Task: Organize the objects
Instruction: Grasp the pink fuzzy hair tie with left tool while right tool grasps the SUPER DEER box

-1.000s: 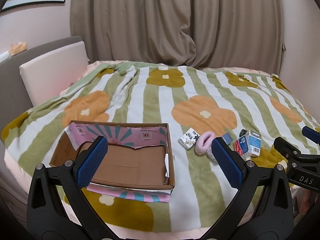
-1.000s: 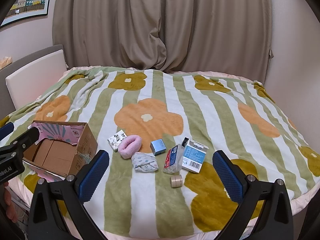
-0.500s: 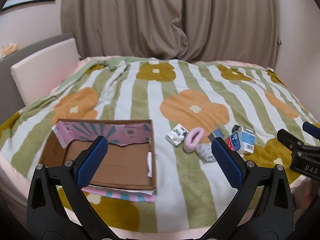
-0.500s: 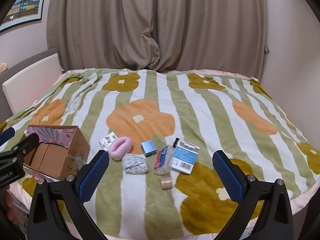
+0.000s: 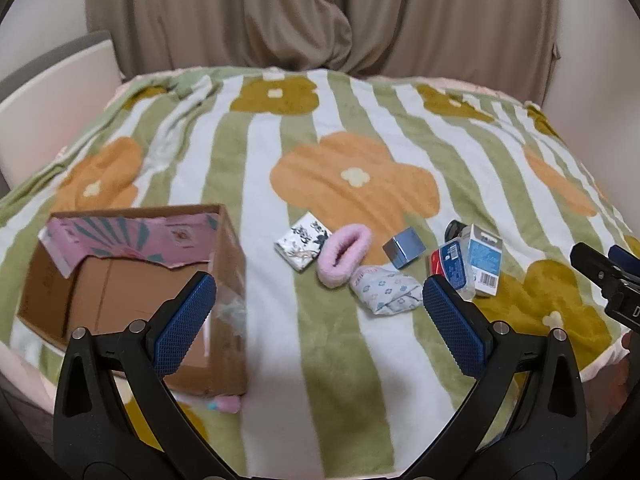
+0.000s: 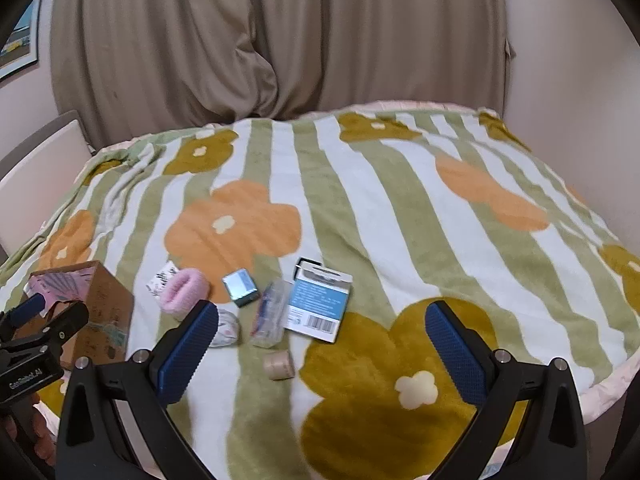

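Observation:
An open cardboard box with pink printed flaps sits on the bed at the left; it also shows in the right wrist view. Small items lie to its right: a patterned packet, a pink fluffy ring, a floral cloth bundle, a grey cube, a clear red-and-blue pack, a blue-and-white carton and a beige tape roll. My left gripper is open and empty above the bed's front. My right gripper is open and empty, near the carton.
A green-striped flowered blanket covers the bed. Beige curtains hang behind it. A padded headboard stands at the left and a wall at the right. The bed's front edge lies just below both grippers.
Both grippers have swung to the right and drawn back a little, so the box and items sit further left in view. Both stay open. No object has moved.

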